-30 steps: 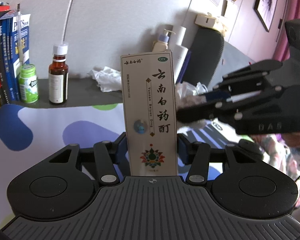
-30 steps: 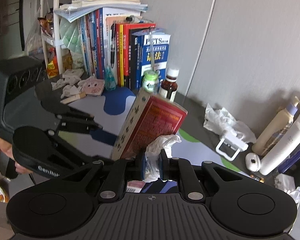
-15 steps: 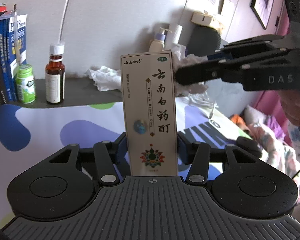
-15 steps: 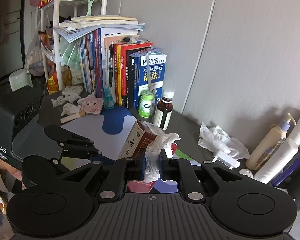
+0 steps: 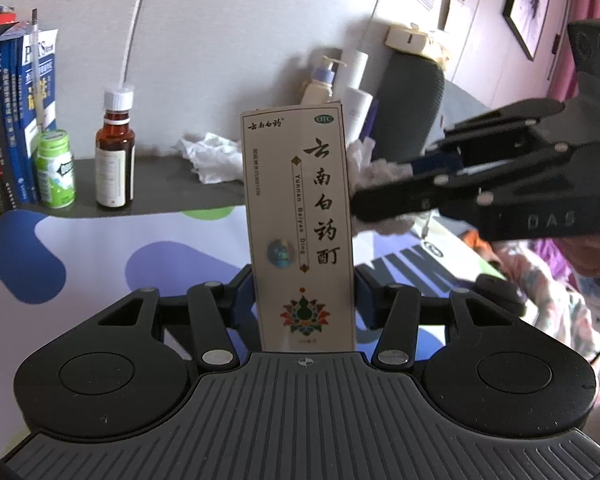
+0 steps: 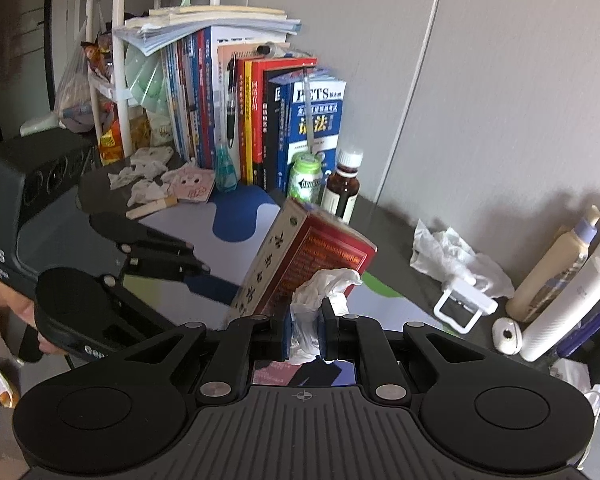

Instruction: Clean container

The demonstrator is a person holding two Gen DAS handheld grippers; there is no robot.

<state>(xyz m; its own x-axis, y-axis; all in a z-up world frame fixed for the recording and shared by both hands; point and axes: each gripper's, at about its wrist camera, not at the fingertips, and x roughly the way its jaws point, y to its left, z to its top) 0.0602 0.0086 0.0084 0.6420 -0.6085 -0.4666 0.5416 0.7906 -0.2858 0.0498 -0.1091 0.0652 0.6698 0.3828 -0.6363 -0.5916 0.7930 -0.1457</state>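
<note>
L gripper (image 5: 304,300) jaws clamped on box (image 5: 300,216), R gripper (image 6: 305,328) jaws pinching tissue (image 6: 312,308)

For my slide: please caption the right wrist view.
Right gripper presses a tissue against the box held by the left gripper.

Half a second ago my right gripper (image 5: 356,204) sat high beside the top corner of the medicine box (image 5: 300,224); now I have brought it back down to the box's right edge at about mid-height. From my right wrist view, the tissue wad (image 6: 320,300) has dropped from the box's open top end (image 6: 300,208) onto its red side panel (image 6: 320,256), I think touching it, though blur hides the contact.
</note>
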